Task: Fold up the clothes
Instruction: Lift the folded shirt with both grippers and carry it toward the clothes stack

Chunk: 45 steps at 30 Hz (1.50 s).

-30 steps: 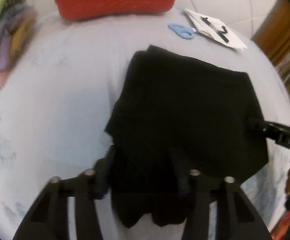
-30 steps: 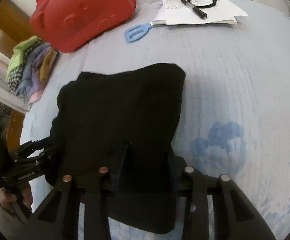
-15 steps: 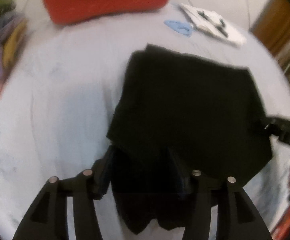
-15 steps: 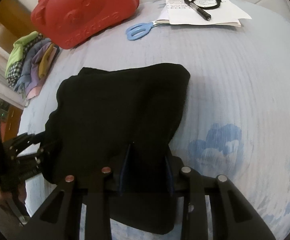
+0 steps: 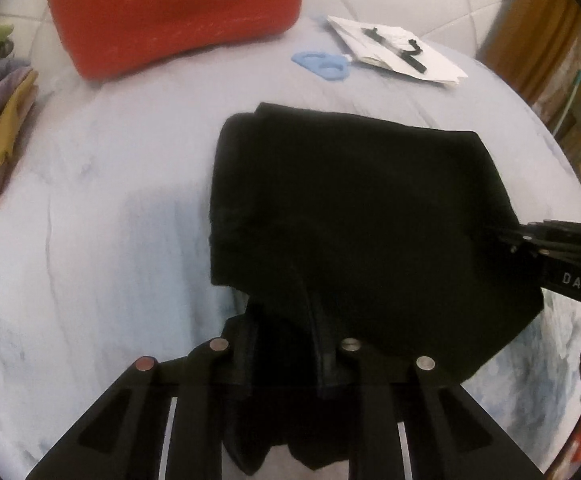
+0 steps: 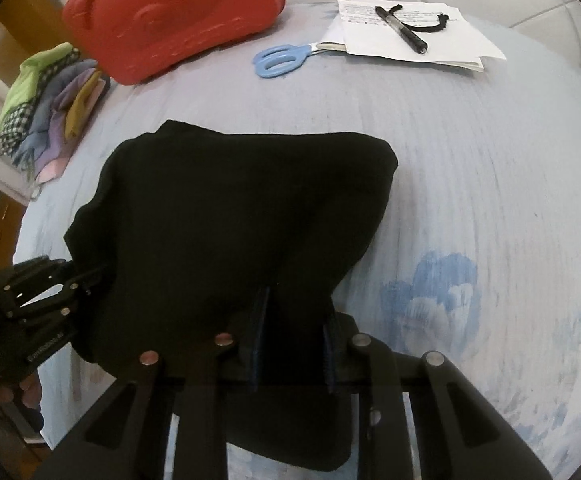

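Black garment part-folded, both near corners pinched for the next fold.

The black garment (image 5: 350, 216) lies as a compact, already doubled rectangle on the pale blue worktop (image 5: 90, 240); judging by its bulk, at least one fold remains. The left gripper (image 5: 286, 344) and right gripper (image 6: 294, 328) have just been closing, and each now clamps the near hem, cloth between the jaws.

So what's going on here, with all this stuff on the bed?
A person is folding a black garment on a pale blue bedsheet, using a handheld gripper in each hand. The left gripper and right gripper have just been closing, each with the garment's near edge between its fingers. A red bag, scissors and papers lie behind.
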Each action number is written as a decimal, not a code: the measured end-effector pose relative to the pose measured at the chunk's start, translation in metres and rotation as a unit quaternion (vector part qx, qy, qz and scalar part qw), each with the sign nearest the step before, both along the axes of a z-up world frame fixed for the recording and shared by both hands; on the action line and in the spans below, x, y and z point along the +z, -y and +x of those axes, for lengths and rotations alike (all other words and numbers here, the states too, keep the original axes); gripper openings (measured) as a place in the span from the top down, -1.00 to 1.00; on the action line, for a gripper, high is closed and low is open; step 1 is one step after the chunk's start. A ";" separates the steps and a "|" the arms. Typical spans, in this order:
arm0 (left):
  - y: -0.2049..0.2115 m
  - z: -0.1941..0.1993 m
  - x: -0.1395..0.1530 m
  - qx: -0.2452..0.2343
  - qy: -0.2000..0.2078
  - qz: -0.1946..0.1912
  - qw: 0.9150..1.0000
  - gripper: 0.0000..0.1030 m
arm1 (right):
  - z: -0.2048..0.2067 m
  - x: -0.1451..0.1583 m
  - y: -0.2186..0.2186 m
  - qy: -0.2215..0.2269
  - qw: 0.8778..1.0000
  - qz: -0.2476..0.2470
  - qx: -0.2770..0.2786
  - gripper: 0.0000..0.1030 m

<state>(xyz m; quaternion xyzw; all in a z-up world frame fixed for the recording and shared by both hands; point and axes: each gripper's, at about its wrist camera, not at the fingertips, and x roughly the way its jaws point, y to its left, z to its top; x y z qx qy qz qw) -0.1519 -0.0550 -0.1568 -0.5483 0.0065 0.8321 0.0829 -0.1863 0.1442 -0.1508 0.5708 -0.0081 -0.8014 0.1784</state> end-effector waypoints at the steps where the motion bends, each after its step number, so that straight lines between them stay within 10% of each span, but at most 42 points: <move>1: -0.002 0.005 0.003 0.002 -0.003 -0.003 1.000 0.69 | 0.001 0.001 0.001 -0.003 1.000 0.005 -0.003 0.58; 22: 0.010 0.128 0.114 0.078 -0.087 -0.012 0.993 0.70 | 0.097 0.110 0.004 -0.115 0.990 -0.055 0.057 0.70; 45: 0.274 0.147 0.188 0.137 -0.148 -0.044 0.979 0.70 | 0.104 0.191 0.270 -0.177 0.968 -0.075 0.161 0.70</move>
